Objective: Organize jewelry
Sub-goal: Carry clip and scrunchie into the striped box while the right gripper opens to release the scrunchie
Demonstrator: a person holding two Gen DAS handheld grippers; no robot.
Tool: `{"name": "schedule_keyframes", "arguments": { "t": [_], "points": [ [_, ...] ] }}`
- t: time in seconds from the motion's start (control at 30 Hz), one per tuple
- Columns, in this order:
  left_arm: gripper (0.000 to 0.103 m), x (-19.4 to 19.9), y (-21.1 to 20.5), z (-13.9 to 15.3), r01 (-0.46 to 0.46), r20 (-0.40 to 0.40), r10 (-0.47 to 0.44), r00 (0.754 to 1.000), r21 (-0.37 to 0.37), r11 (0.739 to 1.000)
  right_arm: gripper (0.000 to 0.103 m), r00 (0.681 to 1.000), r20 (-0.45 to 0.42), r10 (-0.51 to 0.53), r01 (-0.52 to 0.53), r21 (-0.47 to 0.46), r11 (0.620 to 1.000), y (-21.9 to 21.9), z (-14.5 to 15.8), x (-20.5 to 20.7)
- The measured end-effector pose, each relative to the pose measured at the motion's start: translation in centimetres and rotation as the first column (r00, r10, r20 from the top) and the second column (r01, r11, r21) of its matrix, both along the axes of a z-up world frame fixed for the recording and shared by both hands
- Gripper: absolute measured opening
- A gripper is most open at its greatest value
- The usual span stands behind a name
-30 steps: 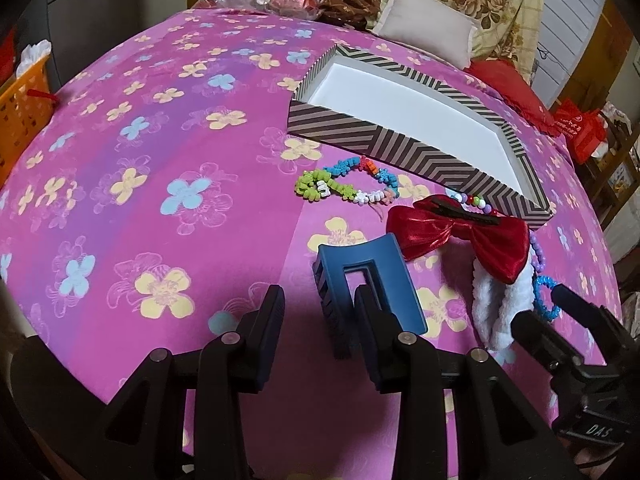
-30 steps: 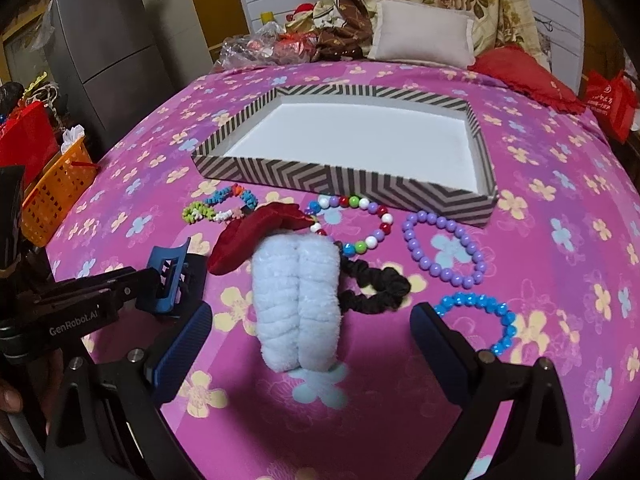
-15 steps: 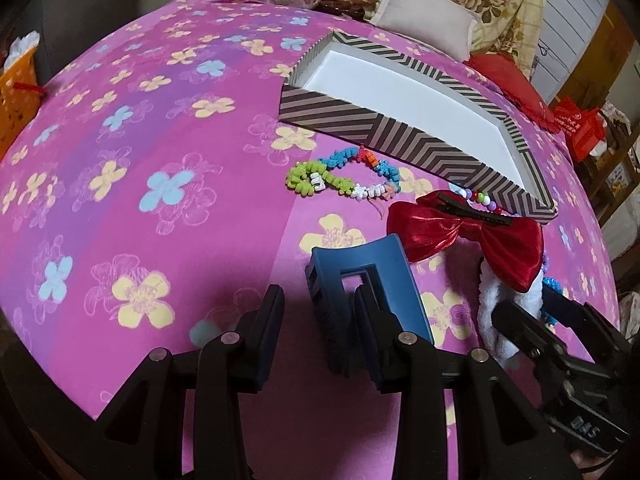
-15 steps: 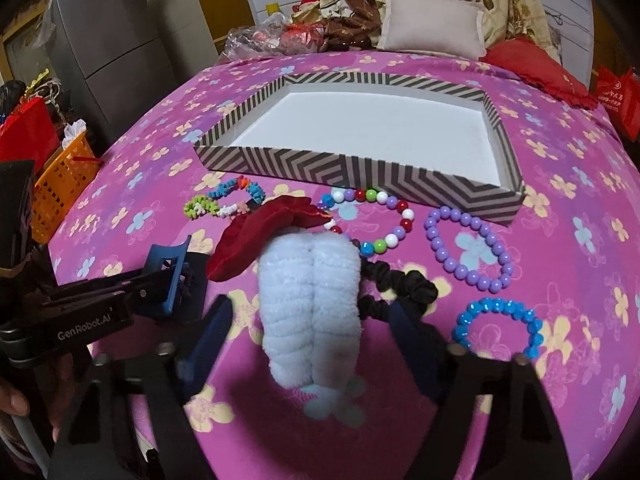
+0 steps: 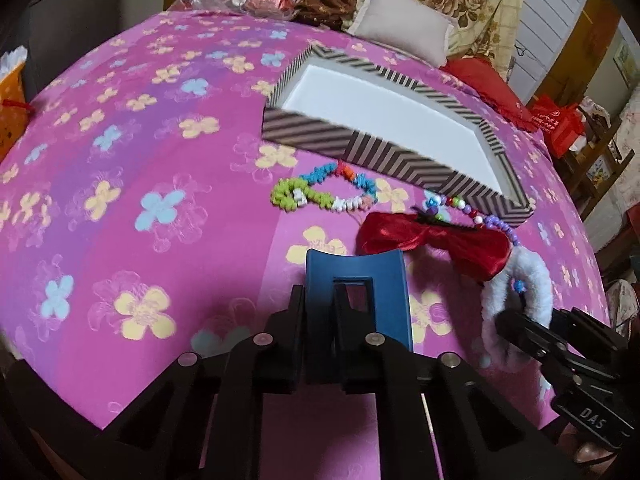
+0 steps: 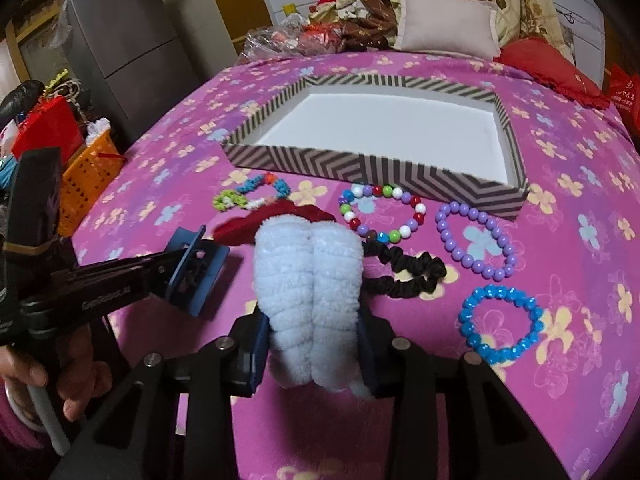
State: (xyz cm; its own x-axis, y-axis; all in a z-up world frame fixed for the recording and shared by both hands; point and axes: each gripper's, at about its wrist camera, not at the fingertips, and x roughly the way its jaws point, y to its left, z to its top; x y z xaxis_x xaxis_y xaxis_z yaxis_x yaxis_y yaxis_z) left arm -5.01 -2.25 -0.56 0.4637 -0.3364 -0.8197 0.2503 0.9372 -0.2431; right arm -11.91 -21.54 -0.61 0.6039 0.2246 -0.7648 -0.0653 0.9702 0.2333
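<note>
— Noting the striped box (image 6: 376, 166) upper centre, empty. Where's the fluffy scrunchie (image 6: 310, 276)?

— Lower centre, squeezed in the right gripper (image 6: 310, 350) jaws. Soft, light; mid-body hold suits.

— And the blue claw clip (image 5: 358, 296)?

— Stiff, slippery; left gripper (image 5: 318, 334) jaws narrow on one side.

Left gripper (image 5: 318, 320): matte black plastic showing, angular ribbed arms, a silver screw sitting at each pivot. Right gripper (image 6: 310, 344): same black frame and silver screws, but wearing blue finger pads (image 6: 256, 344). White "DAS" and "GenRobot.AI" lettering showing on the bodies. Bare-skinned hand (image 6: 60, 368) showing, pink sleeve peeking at the wrist.
</note>
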Motion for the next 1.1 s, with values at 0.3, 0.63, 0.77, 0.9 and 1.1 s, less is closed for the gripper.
{"name": "schedule_keyframes", "arguments": {
  "t": [0.3,0.63,0.77,0.9,1.1],
  "points": [
    [0.01,0.9,-0.2,2.9,0.001,0.055,-0.002,0.999,0.016,1.0,0.038,0.997,0.072,-0.015,0.012,0.044,0.999,-0.8,3.5,-0.8],
    [0.01,5.8,-1.3,4.6,-0.025,0.071,0.023,0.997,0.038,0.999,0.039,0.996,0.064,-0.061,0.055,0.089,0.995,-2.2,3.9,4.5],
    [0.01,8.7,-2.2,5.2,-0.03,0.079,0.026,0.997,0.05,0.998,0.039,0.996,0.051,-0.071,0.065,0.11,0.992,-2.7,4.0,8.0],
    [0.01,12.5,-3.4,5.7,-0.035,0.084,0.029,0.996,0.069,0.997,0.039,0.996,0.028,-0.085,0.081,0.115,0.99,-3.2,4.1,11.8],
    [0.01,18.8,-5.2,4.9,-0.025,0.052,0.021,0.998,0.092,0.995,0.04,0.993,-0.013,-0.121,0.121,0.099,0.988,-4.1,3.4,19.0]
  ]
}}
